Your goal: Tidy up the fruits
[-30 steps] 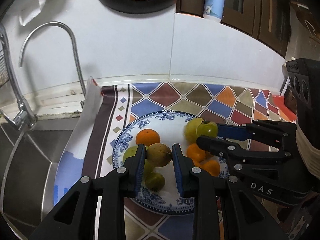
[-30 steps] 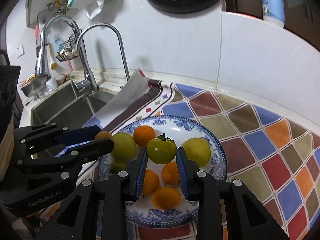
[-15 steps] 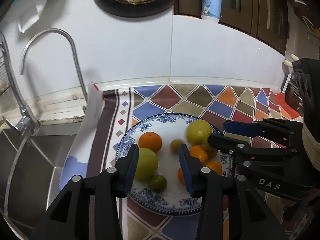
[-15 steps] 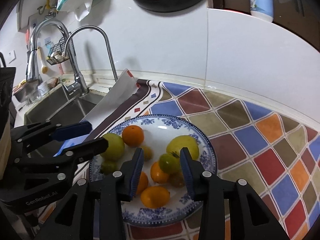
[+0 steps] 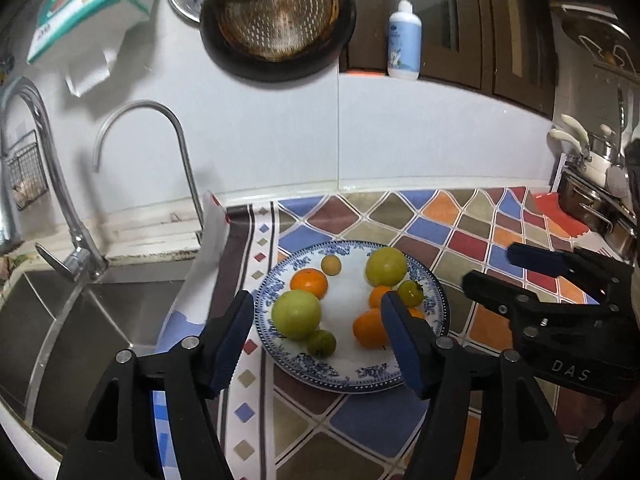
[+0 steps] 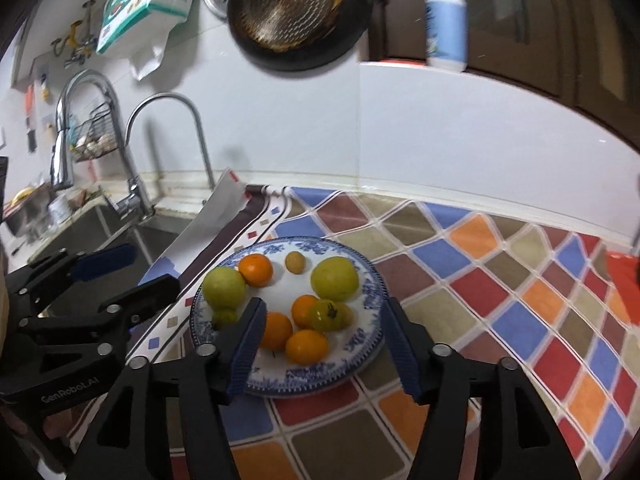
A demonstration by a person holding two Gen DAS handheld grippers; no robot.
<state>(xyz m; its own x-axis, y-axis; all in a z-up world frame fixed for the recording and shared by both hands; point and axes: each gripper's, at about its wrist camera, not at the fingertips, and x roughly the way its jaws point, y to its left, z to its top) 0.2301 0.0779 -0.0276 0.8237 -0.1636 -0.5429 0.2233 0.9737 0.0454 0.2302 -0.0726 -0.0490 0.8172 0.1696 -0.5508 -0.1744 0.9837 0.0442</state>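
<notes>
Kitchen counter under a patterned cloth (image 5: 436, 228) fills both views, with a blue-rimmed plate (image 5: 352, 380) of fruit lying on it beside the sink (image 5: 80, 320). Nearest the camera, the left gripper (image 5: 318, 340) stands half open over the near edge of the plate with nothing between its pads, and the right gripper (image 6: 322, 340) likewise gapes empty; both have just been opening. A second ago the left one pinched a small brownish fruit (image 5: 331, 265) and the right one a green tomato (image 6: 330, 315); both pieces now lie on the plate, the tomato resting against the oranges (image 6: 306, 346), and both grippers have drawn back and up. Only the left view shows pots (image 5: 600, 208) at the far right of the counter; only the right view shows the wire basket (image 6: 94, 140) by the taller tap and hooks on the wall. Farther back, a pan (image 5: 278, 20) hangs on the white wall and a lotion bottle (image 5: 405, 36) stands on the ledge.
</notes>
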